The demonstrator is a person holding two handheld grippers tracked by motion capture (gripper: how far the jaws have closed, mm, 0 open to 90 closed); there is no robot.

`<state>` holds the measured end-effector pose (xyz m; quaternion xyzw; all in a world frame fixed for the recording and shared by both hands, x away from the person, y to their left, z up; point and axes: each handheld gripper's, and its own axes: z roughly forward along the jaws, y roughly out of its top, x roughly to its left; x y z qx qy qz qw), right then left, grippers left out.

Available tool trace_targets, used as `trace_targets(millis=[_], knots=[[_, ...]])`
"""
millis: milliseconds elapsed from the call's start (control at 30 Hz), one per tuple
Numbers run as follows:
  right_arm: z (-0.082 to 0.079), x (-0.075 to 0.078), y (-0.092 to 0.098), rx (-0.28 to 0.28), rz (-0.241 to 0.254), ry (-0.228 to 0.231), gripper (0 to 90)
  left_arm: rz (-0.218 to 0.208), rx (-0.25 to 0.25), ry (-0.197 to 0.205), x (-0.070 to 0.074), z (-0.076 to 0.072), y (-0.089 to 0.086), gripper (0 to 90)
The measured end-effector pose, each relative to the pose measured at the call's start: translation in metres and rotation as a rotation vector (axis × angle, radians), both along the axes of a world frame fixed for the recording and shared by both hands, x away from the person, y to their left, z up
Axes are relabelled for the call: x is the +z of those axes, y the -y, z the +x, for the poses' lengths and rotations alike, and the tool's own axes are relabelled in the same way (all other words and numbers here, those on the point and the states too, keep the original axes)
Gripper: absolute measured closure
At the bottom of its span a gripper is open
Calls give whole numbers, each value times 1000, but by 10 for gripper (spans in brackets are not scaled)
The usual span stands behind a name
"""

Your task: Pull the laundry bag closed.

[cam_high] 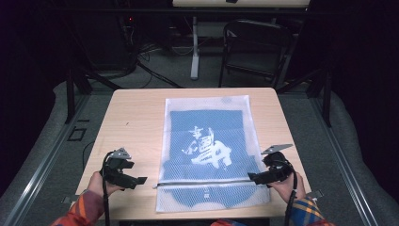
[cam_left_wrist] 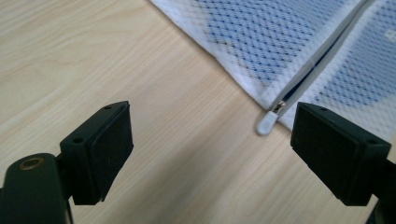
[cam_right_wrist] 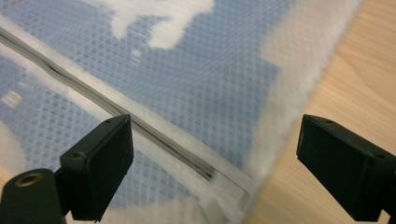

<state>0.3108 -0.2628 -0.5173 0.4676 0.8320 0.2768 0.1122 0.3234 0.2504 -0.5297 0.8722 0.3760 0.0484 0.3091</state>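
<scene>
Your white mesh bag (cam_high: 209, 150), with a blue garment (cam_high: 207, 129) inside, lies flat down the middle of the table (cam_high: 136, 113), its bottom at the near edge. The zipper (cam_high: 207, 182) runs across it near that edge, and the white zipper pull (cam_left_wrist: 267, 122) sticks out past the bag's left side. Your left gripper (cam_high: 141, 180) sits just beside that pull, jaws spread. Your right gripper (cam_high: 252, 177) hangs over the bag's right edge at the zipper's end, jaws spread, gripping nothing.
</scene>
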Motion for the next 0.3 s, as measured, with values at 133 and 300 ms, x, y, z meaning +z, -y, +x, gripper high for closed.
trace_targets(millis=[133, 300], knots=[[-4, -9, 27, -66, -2, -24, 97, 0, 28, -2, -4, 4, -3, 129], [-6, -12, 42, -120, -5, -27, 81, 21, 49, -4, -10, 11, -5, 121]])
